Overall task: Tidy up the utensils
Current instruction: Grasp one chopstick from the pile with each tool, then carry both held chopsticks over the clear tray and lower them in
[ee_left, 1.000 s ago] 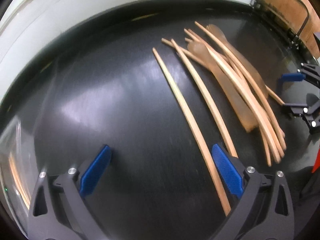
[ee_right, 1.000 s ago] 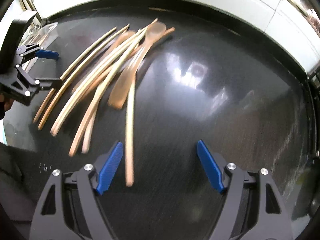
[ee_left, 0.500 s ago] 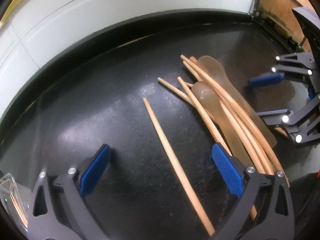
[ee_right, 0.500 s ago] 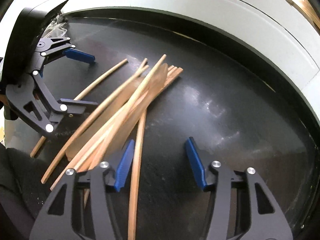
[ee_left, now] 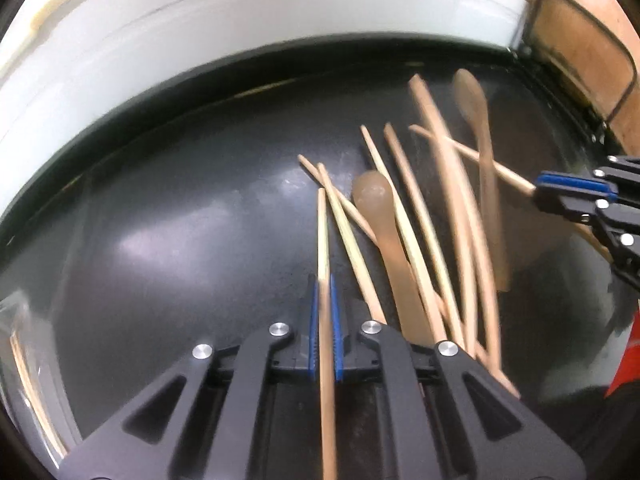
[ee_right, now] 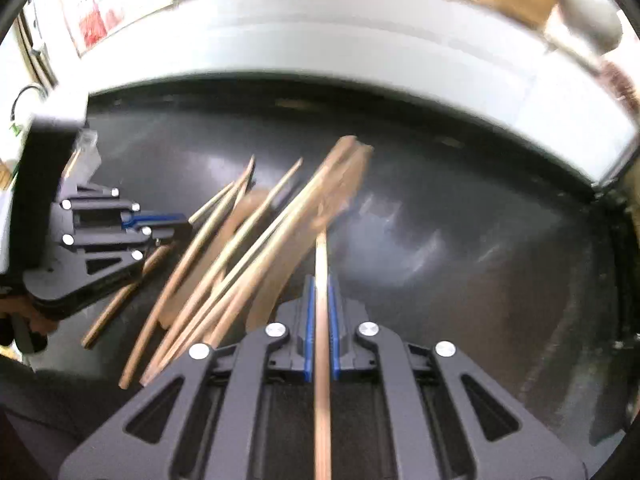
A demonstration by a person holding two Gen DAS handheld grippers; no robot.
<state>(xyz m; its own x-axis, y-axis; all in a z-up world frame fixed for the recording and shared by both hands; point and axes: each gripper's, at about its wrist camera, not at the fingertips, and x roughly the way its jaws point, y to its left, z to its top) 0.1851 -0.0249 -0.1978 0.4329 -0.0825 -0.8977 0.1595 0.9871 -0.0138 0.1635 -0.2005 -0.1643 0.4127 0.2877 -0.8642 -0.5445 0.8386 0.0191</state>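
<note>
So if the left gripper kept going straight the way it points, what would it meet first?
The left gripper is shut on a chopstick. Straight ahead, that stick's tip nearly meets two crossed chopsticks, likely first contact. Beyond is bare black table, then the white wall. Depth is unclear.

Glossy black tabletop (ee_left: 168, 220) (glare patches), white wall (ee_left: 240, 12)

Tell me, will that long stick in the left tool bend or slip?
The chopstick probably stays stiff: it looks straight and wooden. It may pivot or slide, since the left tool pinches it at just one spot. Being so thin, it is likely light.
</note>
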